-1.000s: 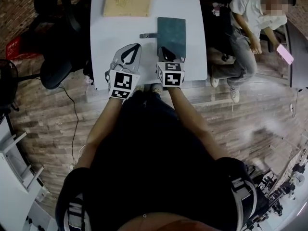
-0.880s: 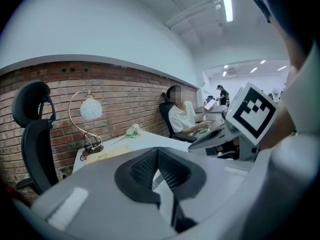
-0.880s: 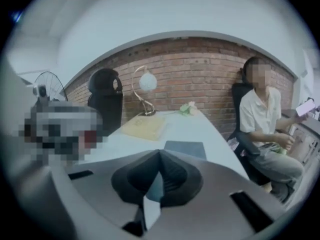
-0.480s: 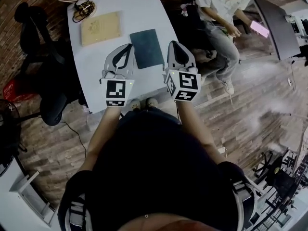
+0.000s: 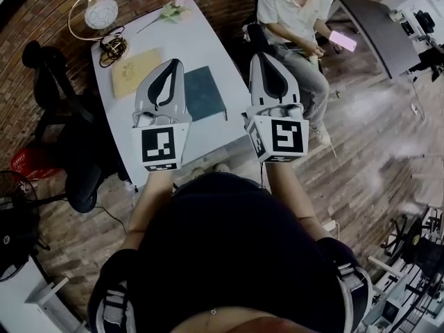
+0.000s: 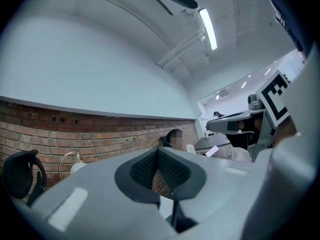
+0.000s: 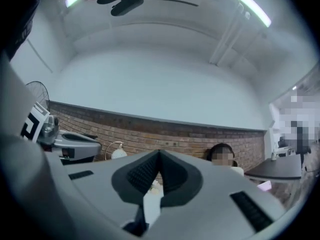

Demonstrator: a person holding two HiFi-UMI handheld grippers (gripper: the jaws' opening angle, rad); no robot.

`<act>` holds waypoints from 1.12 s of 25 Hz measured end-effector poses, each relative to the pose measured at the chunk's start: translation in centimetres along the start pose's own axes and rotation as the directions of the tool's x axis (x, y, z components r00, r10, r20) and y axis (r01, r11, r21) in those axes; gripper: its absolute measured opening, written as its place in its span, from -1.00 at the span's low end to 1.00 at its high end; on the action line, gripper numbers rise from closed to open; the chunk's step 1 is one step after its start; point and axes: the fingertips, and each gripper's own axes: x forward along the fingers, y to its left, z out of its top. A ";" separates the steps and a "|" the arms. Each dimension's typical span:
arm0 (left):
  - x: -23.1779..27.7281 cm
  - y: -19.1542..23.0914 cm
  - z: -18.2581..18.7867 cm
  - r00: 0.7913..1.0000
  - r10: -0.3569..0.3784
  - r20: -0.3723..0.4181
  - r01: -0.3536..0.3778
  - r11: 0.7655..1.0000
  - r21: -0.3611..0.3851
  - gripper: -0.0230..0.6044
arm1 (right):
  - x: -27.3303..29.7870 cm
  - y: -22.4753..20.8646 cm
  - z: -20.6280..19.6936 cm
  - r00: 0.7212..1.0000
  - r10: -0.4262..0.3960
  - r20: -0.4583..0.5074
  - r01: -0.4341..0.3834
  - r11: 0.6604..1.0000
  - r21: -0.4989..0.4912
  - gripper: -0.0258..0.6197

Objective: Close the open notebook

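The dark teal notebook (image 5: 205, 92) lies flat on the white tabletop (image 5: 208, 40), cover up and with no open pages showing, so by my reckoning the closing is already done. Its long axis runs away from the person holding the tools, slanted a little, from the tabletop's near edge toward the far one. A tan book (image 5: 135, 71) sits just to the notebook's left, and a round lamp (image 5: 101, 12) stands well beyond the notebook at the far left corner.

Both tools are held up off the notebook and point roughly level. Their own cameras show a brick wall (image 6: 50, 129) and the ceiling, not the tabletop.

The left claw (image 5: 170, 64) is pinched shut with nothing in it, its ribbed pads meeting at the tip (image 6: 157, 151). The right claw (image 5: 261, 55) is likewise closed and empty (image 7: 159, 154).

From above, the left claw overlaps the notebook's left edge. The right claw sits clear to the notebook's right, off past the tabletop's side toward a seated person (image 5: 284, 9). That makes the left hand the nearer of the two.

Any further touch on the notebook would mean tipping a claw downward first, since the cover lies below and ahead of both tips.
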 end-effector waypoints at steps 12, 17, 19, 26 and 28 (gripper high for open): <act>-0.2 -3.0 2.6 1.000 0.016 0.003 -0.016 1.000 0.014 -0.91 | -2.0 -2.9 0.7 0.999 0.032 0.008 -0.032 0.999 0.034 -0.88; -0.7 -4.3 2.4 0.999 0.052 -0.005 -0.052 0.998 0.028 -0.91 | -2.7 -3.7 -0.2 0.998 0.067 0.015 -0.067 0.997 0.044 -0.88; -0.9 -4.9 2.5 0.998 0.062 -0.004 -0.062 0.998 0.033 -0.91 | -3.1 -4.1 -0.5 0.997 0.072 0.020 -0.073 0.996 0.051 -0.88; -0.8 -6.6 2.7 0.997 0.081 -0.014 -0.080 0.996 0.043 -0.91 | -3.7 -5.1 -1.1 0.995 0.095 0.013 -0.096 0.994 0.055 -0.88; -0.8 -6.8 2.9 0.996 0.085 -0.015 -0.084 0.995 0.052 -0.91 | -3.9 -5.3 -1.1 0.995 0.099 0.018 -0.100 0.993 0.061 -0.88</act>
